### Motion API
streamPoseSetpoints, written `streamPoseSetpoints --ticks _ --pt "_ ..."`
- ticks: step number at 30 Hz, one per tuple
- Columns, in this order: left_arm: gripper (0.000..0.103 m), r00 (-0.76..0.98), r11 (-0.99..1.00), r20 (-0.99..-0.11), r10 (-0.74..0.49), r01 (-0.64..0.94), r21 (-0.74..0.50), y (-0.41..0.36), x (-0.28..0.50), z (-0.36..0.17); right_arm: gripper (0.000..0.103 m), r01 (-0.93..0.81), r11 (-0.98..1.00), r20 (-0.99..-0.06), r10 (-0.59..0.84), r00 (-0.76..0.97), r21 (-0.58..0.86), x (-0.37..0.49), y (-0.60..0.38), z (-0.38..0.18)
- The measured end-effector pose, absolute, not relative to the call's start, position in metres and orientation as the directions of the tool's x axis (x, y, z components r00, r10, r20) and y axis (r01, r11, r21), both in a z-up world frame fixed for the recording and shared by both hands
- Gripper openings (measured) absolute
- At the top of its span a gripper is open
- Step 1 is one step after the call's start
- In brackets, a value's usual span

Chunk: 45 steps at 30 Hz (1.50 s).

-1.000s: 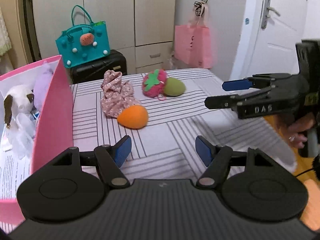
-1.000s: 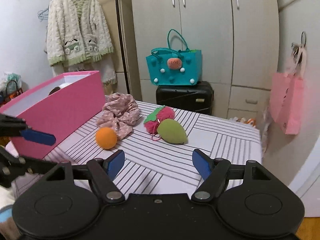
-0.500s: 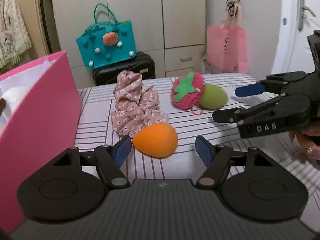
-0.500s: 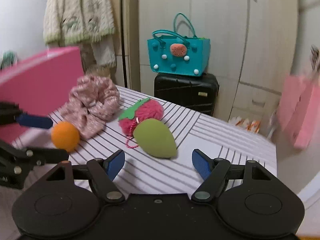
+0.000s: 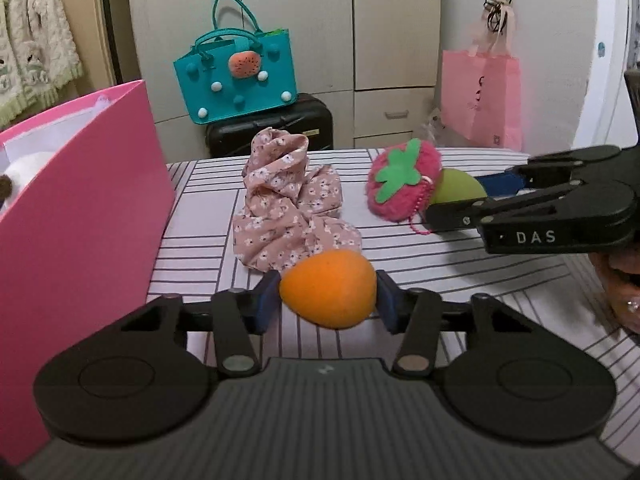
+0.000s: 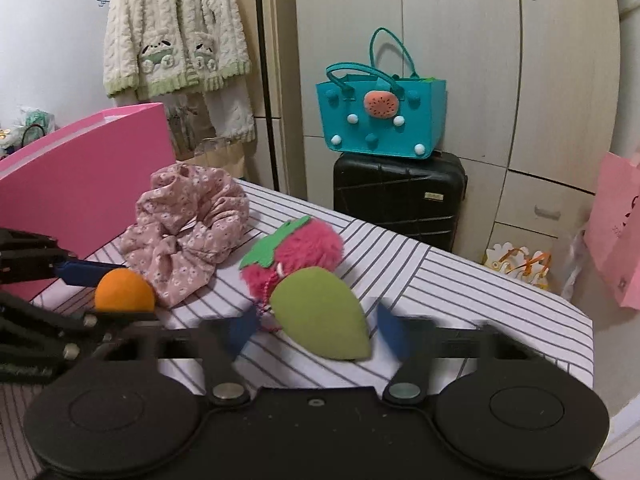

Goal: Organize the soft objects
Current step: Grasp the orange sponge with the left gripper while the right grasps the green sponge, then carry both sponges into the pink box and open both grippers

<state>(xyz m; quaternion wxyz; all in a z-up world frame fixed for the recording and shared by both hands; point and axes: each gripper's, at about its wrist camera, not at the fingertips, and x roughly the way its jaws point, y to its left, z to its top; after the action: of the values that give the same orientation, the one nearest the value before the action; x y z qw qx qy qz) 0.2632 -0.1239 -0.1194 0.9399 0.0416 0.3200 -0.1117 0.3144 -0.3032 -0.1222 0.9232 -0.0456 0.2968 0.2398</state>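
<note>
Striped table (image 5: 460, 280), left tool (image 5: 327, 299) clamping orange sponge (image 5: 328, 294)

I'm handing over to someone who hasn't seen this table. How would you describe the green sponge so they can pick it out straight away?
On the striped table, look right of the pink box, past the floral scrunchie. The green sponge lies against the fluffy pink strawberry, between the right gripper's closing blue pads. It is smooth, egg-shaped and olive green; its twin by the left gripper is orange.

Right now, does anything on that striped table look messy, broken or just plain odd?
Nothing looks damaged or spilled. The floral scrunchie lies crumpled, and the fluffy strawberry leans against the green sponge: loose soft things waiting to be sorted.
</note>
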Motion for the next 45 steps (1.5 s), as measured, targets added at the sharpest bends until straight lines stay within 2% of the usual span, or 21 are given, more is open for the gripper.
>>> streamPoseSetpoints --ticks 5,9,19,26,32,45 --pt "0.046 0.78 0.971 -0.597 -0.188 0.24 0.008 -0.121 0.251 -0.113 0.047 -0.462 0.883 -0.582 0.418 0.697 0.081 0.301 -0.304 -0.115" --pt "0.046 0.754 0.964 -0.613 -0.235 0.26 -0.049 -0.114 0.243 -0.108 0.047 -0.413 0.905 -0.601 0.388 0.699 0.103 0.286 -0.305 -0.111" --pt "0.047 0.723 0.95 -0.625 -0.293 0.295 -0.103 -0.102 0.214 -0.098 0.049 -0.335 0.922 -0.626 0.379 0.681 0.193 0.249 -0.311 -0.106" --pt "0.047 0.695 0.931 -0.633 -0.34 0.345 -0.121 -0.094 0.188 -0.086 0.049 -0.326 0.906 -0.639 0.421 0.644 0.269 0.213 -0.308 -0.101" --pt "0.047 0.68 0.917 -0.639 -0.359 0.383 -0.109 -0.087 0.165 -0.079 0.049 -0.355 0.883 -0.646 0.467 0.604 0.306 0.181 -0.296 -0.096" --pt "0.048 0.58 0.855 -0.665 -0.472 0.484 -0.185 -0.047 0.115 -0.051 0.05 -0.464 0.811 -0.671 0.568 0.477 0.356 0.122 -0.257 -0.071"
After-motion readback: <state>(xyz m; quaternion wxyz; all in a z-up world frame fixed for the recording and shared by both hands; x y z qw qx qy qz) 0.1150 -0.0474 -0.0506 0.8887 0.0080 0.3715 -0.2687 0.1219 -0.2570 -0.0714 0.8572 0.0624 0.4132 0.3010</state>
